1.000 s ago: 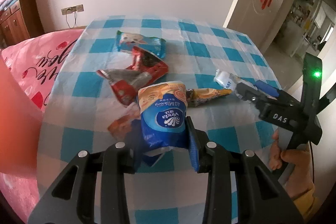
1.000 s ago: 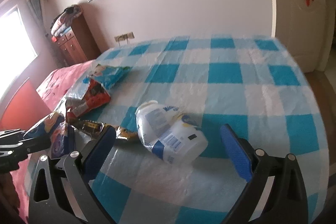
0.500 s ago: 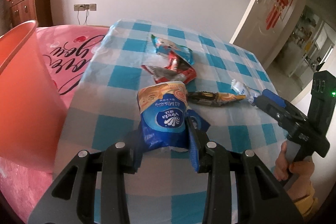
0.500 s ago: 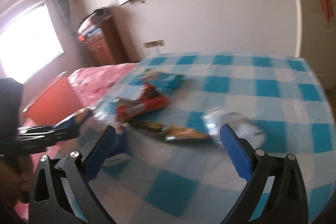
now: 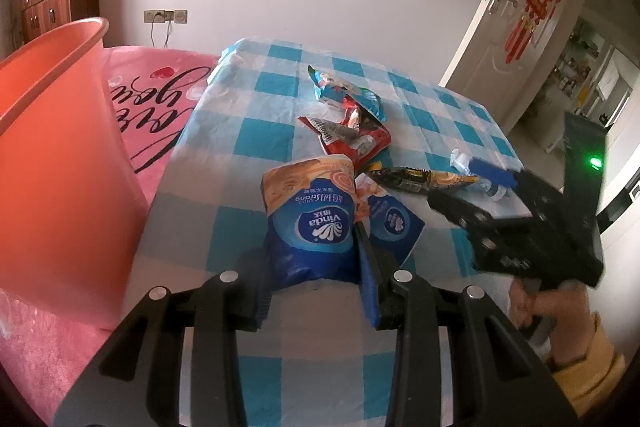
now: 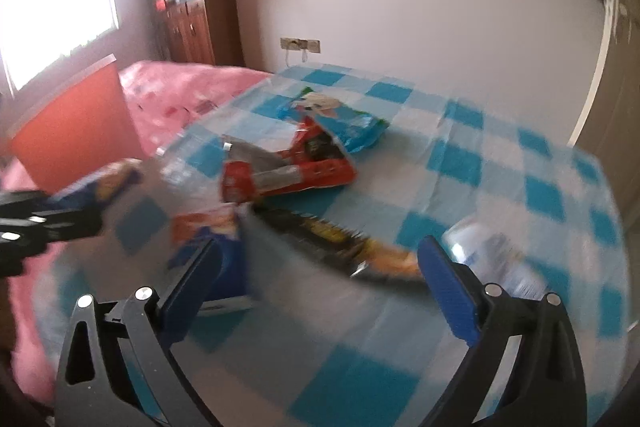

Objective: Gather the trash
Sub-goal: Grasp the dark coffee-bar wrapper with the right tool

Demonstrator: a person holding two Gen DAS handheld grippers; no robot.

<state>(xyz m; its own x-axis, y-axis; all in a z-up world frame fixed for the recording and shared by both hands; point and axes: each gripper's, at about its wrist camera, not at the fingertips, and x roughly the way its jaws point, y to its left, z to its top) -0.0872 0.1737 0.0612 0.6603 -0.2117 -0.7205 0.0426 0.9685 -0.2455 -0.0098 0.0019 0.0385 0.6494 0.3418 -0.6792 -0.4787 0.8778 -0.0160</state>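
Checked tablecloth (image 5: 256,131) beneath: left tool (image 5: 312,267) pinches crumpled blue-orange tissue pack (image 5: 310,215); right tool (image 6: 316,267) gapes.

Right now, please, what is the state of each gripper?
Left gripper: closed on the blue tissue pack, held above the table.
Right gripper: open, holding nothing.

Checked table (image 5: 256,131) with 5 wrappers, 1 bottle (image 5: 476,173)

Orange bin (image 5: 52,163) nearer the lifted tissue pack (image 5: 310,223)
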